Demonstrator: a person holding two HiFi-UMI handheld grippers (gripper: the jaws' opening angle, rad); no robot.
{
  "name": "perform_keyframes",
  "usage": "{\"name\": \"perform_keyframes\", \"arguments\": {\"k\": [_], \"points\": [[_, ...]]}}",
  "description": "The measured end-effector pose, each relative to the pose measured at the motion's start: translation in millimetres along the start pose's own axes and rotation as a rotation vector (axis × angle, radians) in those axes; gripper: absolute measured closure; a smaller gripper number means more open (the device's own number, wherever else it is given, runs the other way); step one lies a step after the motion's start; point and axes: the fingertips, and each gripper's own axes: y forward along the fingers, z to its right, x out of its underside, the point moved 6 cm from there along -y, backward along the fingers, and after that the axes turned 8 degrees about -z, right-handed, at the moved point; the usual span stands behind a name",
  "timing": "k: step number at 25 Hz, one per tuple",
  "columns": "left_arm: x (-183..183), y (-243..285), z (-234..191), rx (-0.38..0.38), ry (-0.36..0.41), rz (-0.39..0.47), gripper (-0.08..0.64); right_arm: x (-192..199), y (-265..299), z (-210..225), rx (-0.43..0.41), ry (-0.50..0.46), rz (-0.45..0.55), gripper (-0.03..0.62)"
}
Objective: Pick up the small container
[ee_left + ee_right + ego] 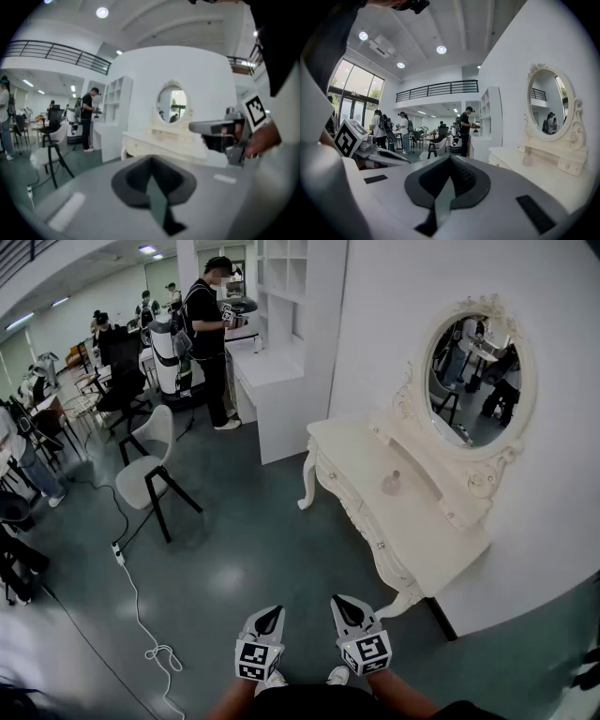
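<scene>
A small pinkish container (391, 484) stands on the white dressing table (361, 507), near the mirror's base. It shows faintly in the right gripper view too, as the same container (527, 160) on the tabletop ahead and to the right. My left gripper (268, 619) and right gripper (350, 609) hang side by side low over the floor, well short of the table. Both are shut with nothing in them. Each own view shows closed jaws: left gripper (151, 160), right gripper (451, 158).
An oval mirror (476, 371) tops the dressing table against the white wall. A white shelf unit with a desk (272, 362) stands beyond it, with a person (208, 334) beside it. A white chair (145, 470) and a floor cable (141, 615) lie to the left.
</scene>
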Motion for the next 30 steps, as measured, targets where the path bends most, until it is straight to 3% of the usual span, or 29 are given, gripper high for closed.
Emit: {"name": "perform_keyframes", "arguments": {"k": [12, 16, 22, 30], "points": [[-26, -4, 27, 0.0, 0.017, 0.041, 0.552, -5, -21, 21, 0.012, 0.012, 0.037, 0.586], [-39, -4, 27, -0.018, 0.094, 0.03, 0.552, -13, -18, 21, 0.003, 0.012, 0.054, 0.586], [-59, -9, 23, 0.009, 0.144, 0.061, 0.552, -23, -12, 7, -0.011, 0.034, 0.092, 0.586], [-62, -21, 5, 0.035, 0.154, 0.103, 0.552, -24, 2, -21, -0.009, 0.06, 0.082, 0.586]]}}
